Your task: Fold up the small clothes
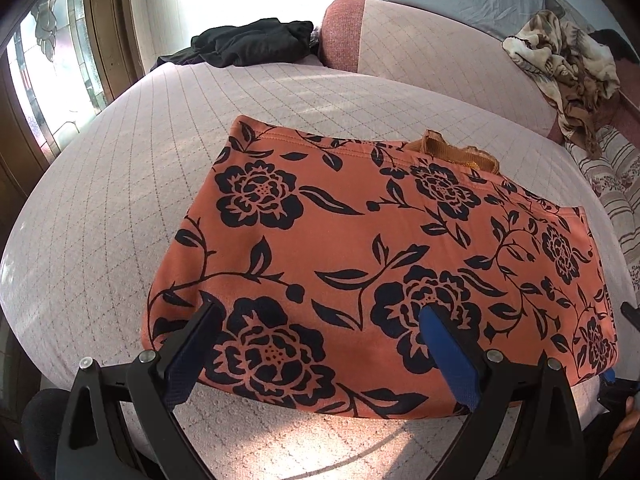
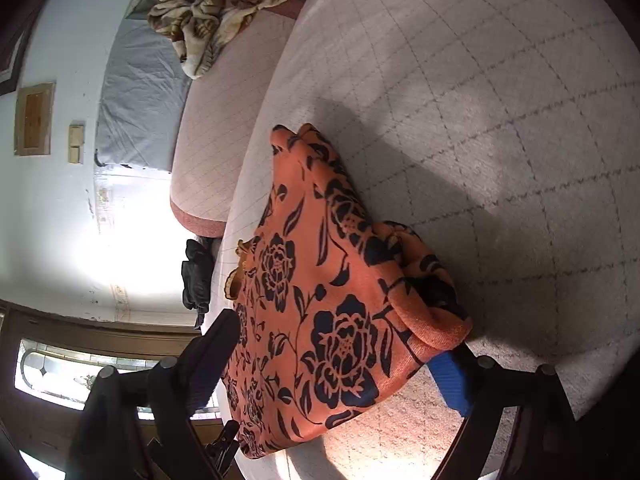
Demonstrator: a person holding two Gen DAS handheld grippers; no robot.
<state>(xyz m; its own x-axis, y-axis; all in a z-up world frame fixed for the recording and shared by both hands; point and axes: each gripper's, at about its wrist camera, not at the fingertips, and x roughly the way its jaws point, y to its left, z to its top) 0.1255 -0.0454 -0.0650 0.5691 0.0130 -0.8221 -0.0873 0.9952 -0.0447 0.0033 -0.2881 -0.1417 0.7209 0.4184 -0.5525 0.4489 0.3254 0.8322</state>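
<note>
An orange garment with black flowers (image 1: 360, 240) lies folded flat on the quilted pale-pink cushion (image 1: 120, 208). A tan trim (image 1: 456, 152) peeks out at its far edge. My left gripper (image 1: 320, 314) stands wide open over the garment's near edge, with no cloth pinched. In the right wrist view the same garment (image 2: 332, 300) fills the gap of my right gripper (image 2: 340, 348). Its jaws stand wide, and a rolled corner of cloth drapes over the blue pad (image 2: 450, 380), hiding that tip. The dark finger (image 2: 220, 340) sits on the other side, apart from the cloth's surface.
A black garment (image 1: 252, 42) lies at the cushion's far end. A beige patterned blanket (image 1: 568, 64) is heaped at the far right by a pink-ended bolster (image 1: 440, 48) and a striped pillow (image 1: 612, 184). A glazed wooden door (image 1: 52, 80) stands left. A hand (image 1: 624, 432) shows at the lower right.
</note>
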